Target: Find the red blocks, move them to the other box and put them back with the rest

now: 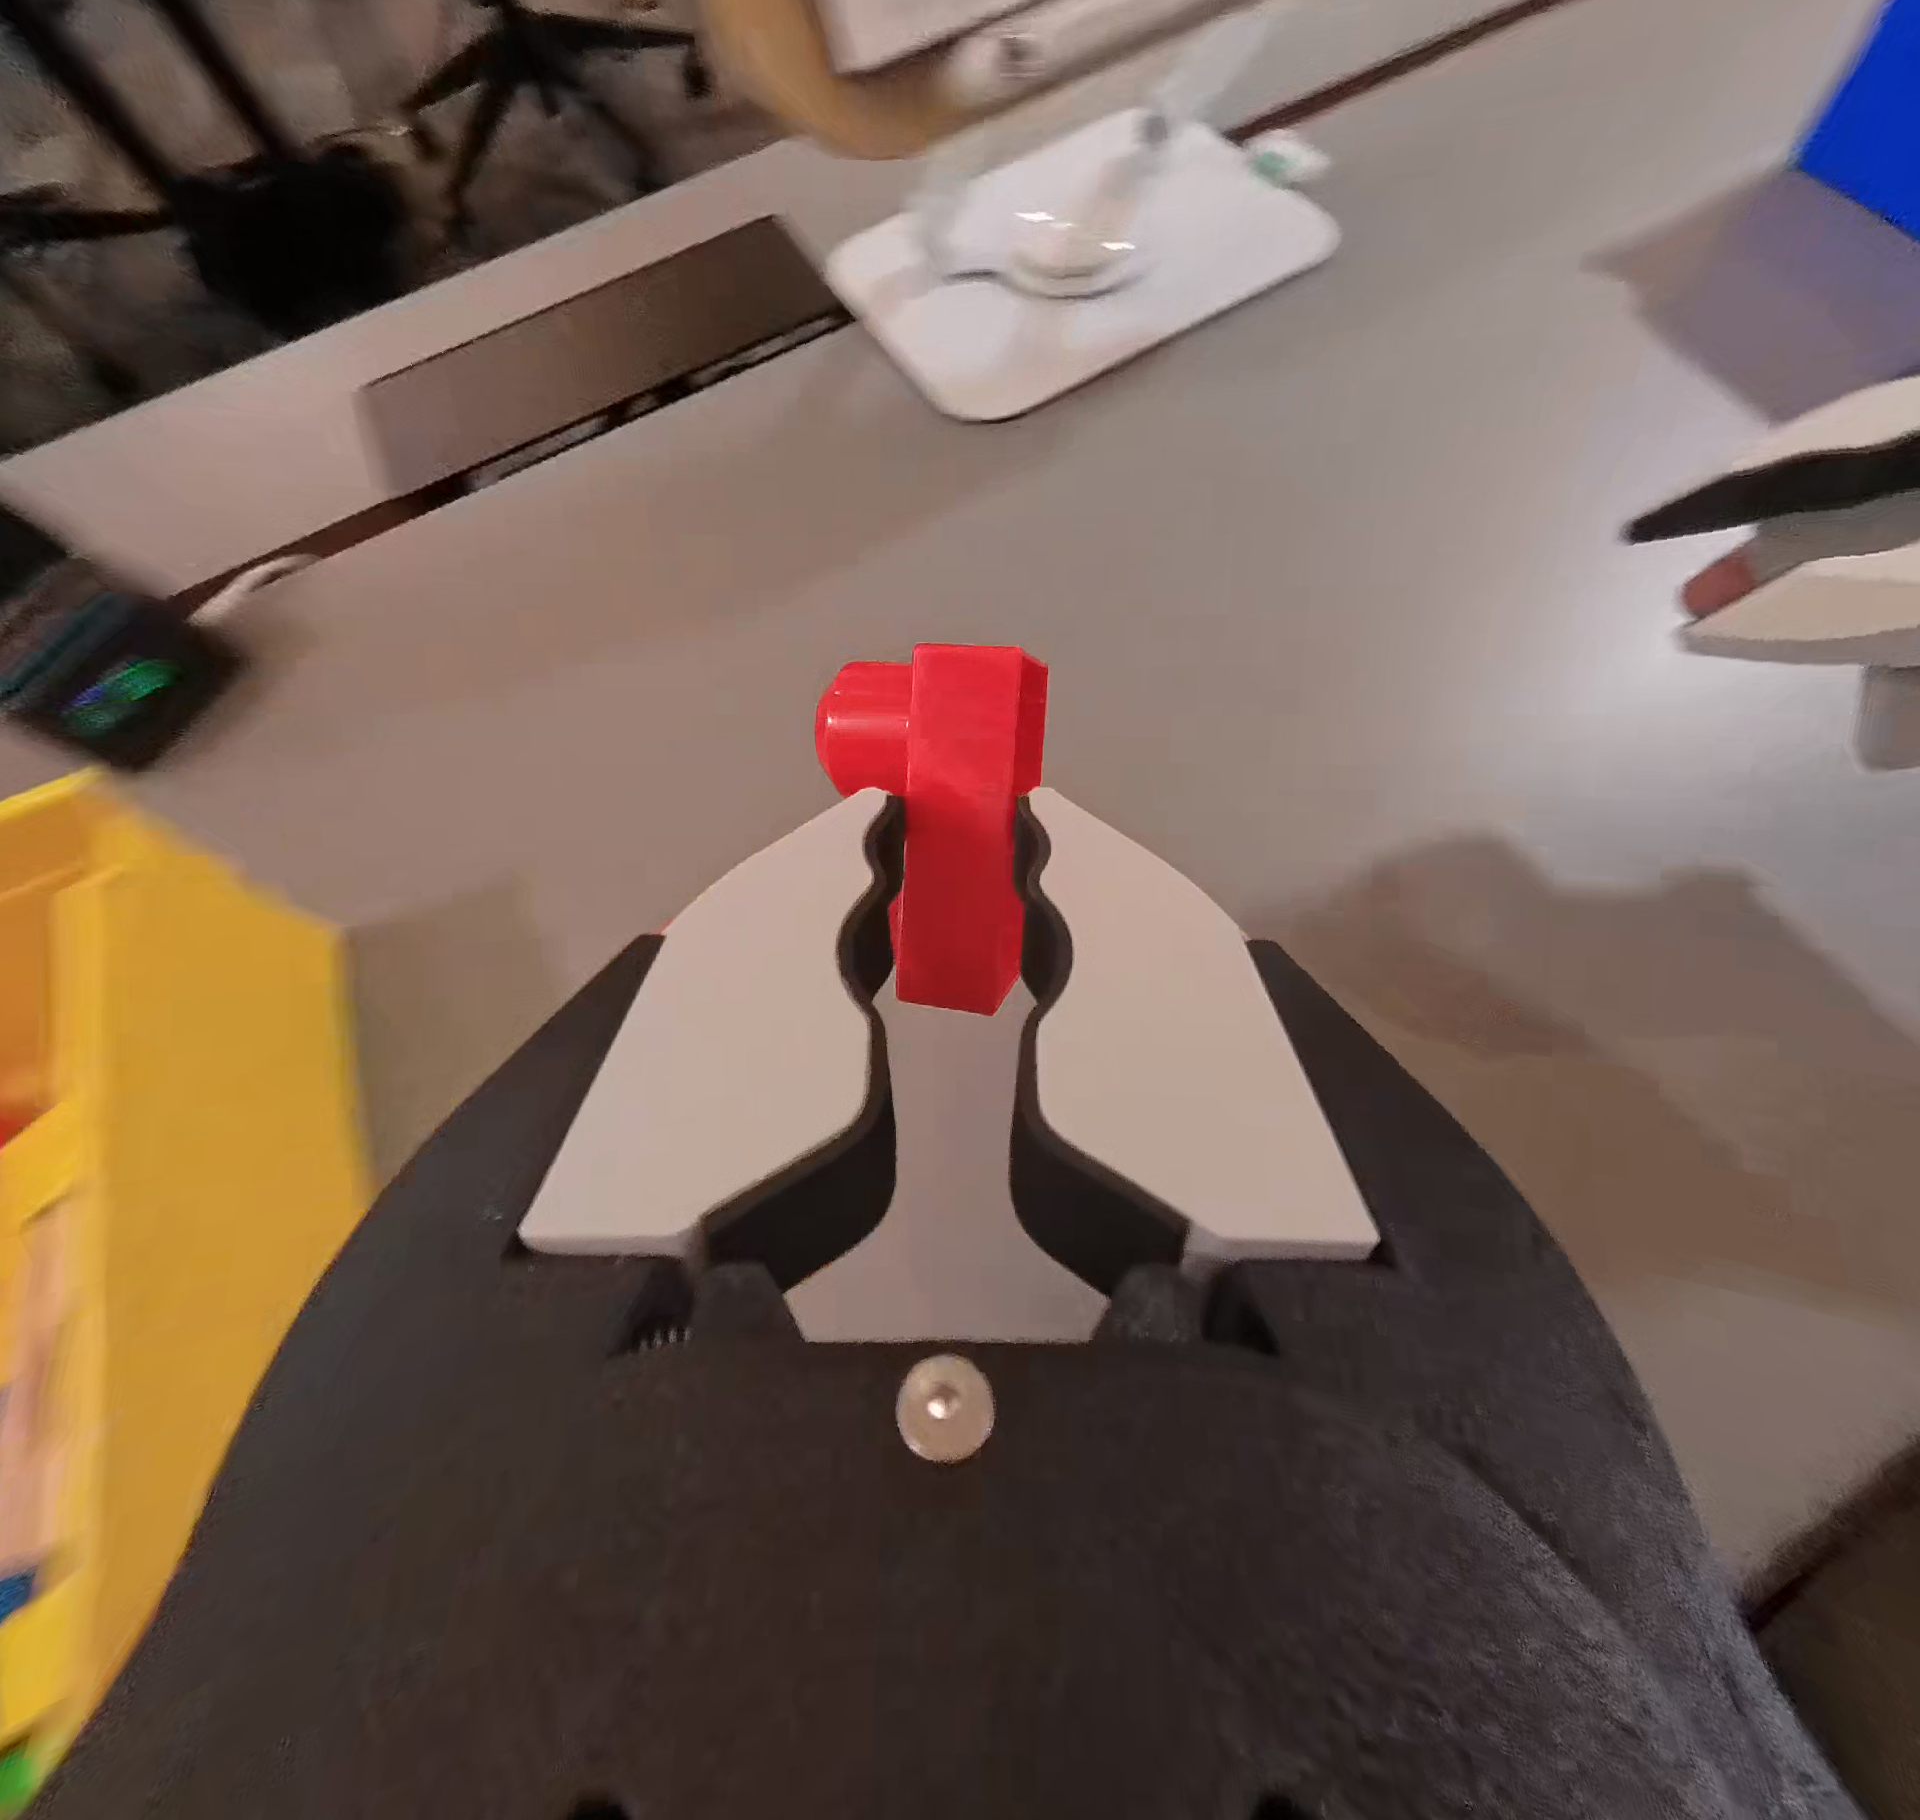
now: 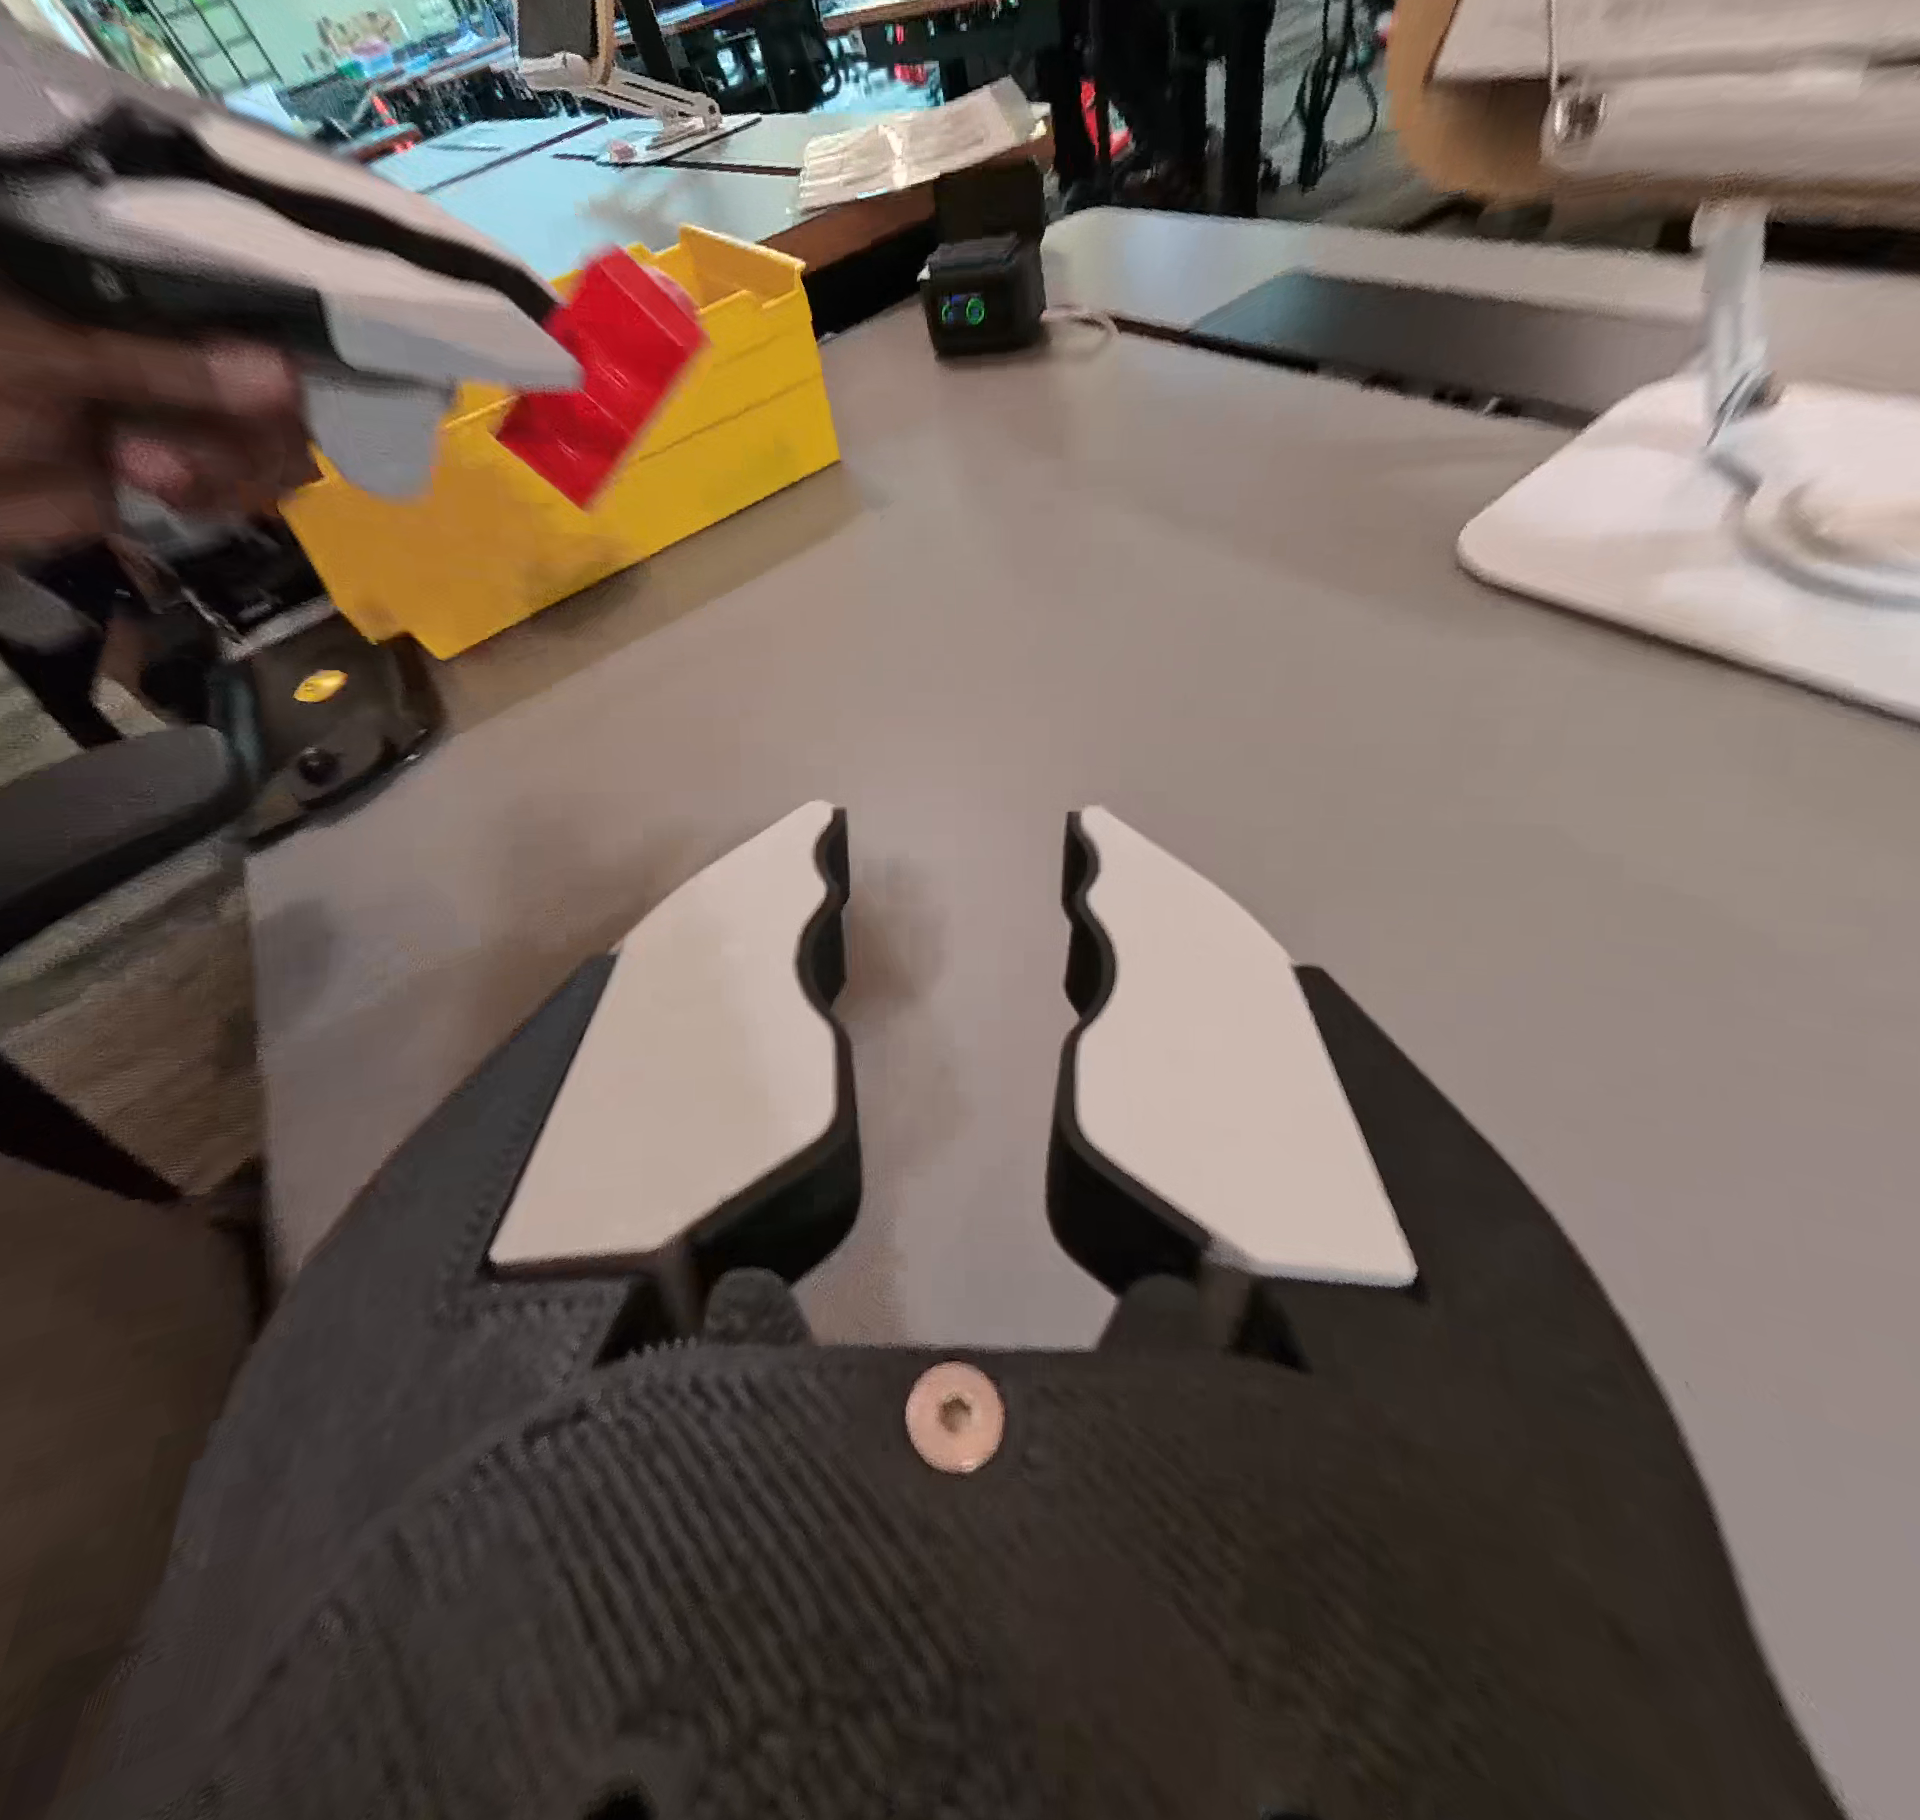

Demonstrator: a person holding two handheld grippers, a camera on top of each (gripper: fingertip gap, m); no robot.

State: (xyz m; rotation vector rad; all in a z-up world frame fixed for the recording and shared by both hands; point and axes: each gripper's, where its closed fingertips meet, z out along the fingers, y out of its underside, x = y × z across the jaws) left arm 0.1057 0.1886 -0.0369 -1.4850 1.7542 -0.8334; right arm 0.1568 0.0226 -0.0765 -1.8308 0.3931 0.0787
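Observation:
My left gripper [image 1: 956, 804] is shut on a red block [image 1: 961, 835] and holds it in the air above the grey table. The block also shows in the right wrist view [image 2: 608, 378], held by the left gripper [image 2: 561, 357] in front of the yellow box [image 2: 665, 482]. The yellow box's edge [image 1: 156, 1043] is at the left of the left wrist view, with coloured pieces inside. A blue box [image 1: 1870, 87] is at the far right. My right gripper [image 2: 956, 825] is open and empty over the bare table; its tips also show in the left wrist view [image 1: 1704, 565].
A white stand base [image 1: 1081, 284] sits at the back of the table under a cardboard-backed sheet. A small black device [image 2: 982, 290] with green lights stands near the far edge. A dark slot [image 1: 582, 368] runs along the back. The table's left edge drops off by a chair [image 2: 114, 814]. Some 20 cm of space lies between my two pairs of fingers.

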